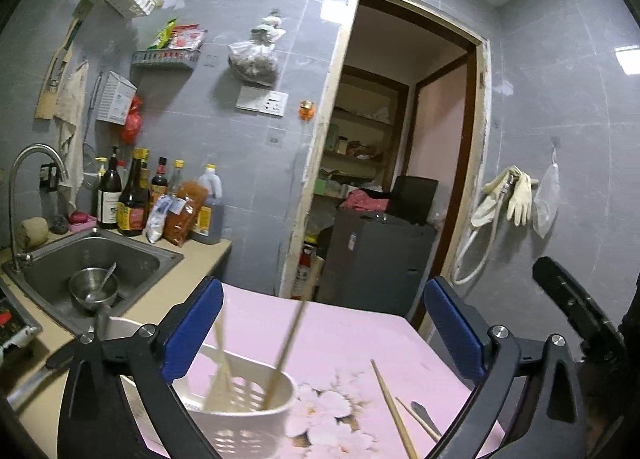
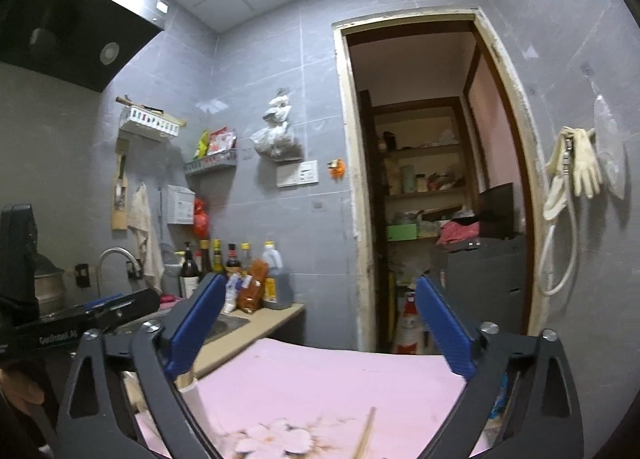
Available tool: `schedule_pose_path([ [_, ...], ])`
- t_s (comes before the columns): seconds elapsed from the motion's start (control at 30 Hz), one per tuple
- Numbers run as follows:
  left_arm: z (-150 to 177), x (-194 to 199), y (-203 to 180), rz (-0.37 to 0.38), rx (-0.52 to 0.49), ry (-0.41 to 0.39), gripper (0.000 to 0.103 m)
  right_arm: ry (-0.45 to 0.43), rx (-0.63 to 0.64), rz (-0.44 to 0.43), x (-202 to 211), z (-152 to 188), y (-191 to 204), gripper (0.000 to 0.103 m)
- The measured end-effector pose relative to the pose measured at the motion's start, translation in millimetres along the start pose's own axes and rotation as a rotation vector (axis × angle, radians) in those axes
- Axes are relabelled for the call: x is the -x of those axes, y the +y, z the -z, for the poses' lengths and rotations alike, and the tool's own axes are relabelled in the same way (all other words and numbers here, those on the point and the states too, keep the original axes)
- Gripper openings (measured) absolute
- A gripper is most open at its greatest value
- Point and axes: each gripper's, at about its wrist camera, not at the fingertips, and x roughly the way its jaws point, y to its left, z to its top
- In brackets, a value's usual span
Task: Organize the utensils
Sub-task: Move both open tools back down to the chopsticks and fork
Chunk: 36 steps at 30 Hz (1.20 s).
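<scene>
Chopsticks (image 1: 286,351) stand in white holder (image 1: 244,415).

Chopsticks in and beside a white slotted holder

Between the left gripper's (image 1: 324,331) wide-spread blue pads, nearer its left pad, stands a white slotted utensil holder (image 1: 244,415) on the pink flowered tabletop; pale wooden chopsticks (image 1: 286,351) lean upright inside it, blurred. Nearer the right pad, more chopsticks (image 1: 394,411) lie loose and flat on the cloth, apart from the holder.
</scene>
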Motion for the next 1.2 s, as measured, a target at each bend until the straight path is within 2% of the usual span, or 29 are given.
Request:
schedule_pose_path([
  [0.33,28,-22,-39,0.025,-0.075,0.088,0.1,0.031,0.053,0.091,18,18,-35,0.103],
  [0.53,50,-42,-59,0.05,-0.11,0.164,0.1,0.12,0.052,0.122,17,38,-56,0.103],
  [0.7,71,-65,-70,0.049,-0.14,0.262,0.1,0.226,0.045,0.124,13,56,-71,0.103],
  [1.0,106,-93,-77,0.042,-0.168,0.43,0.1,0.427,0.029,0.092,-1,87,-83,0.082],
  [1.2,121,-113,-76,0.078,-0.166,0.553,0.1,0.567,0.013,0.077,-14,106,-85,0.059],
])
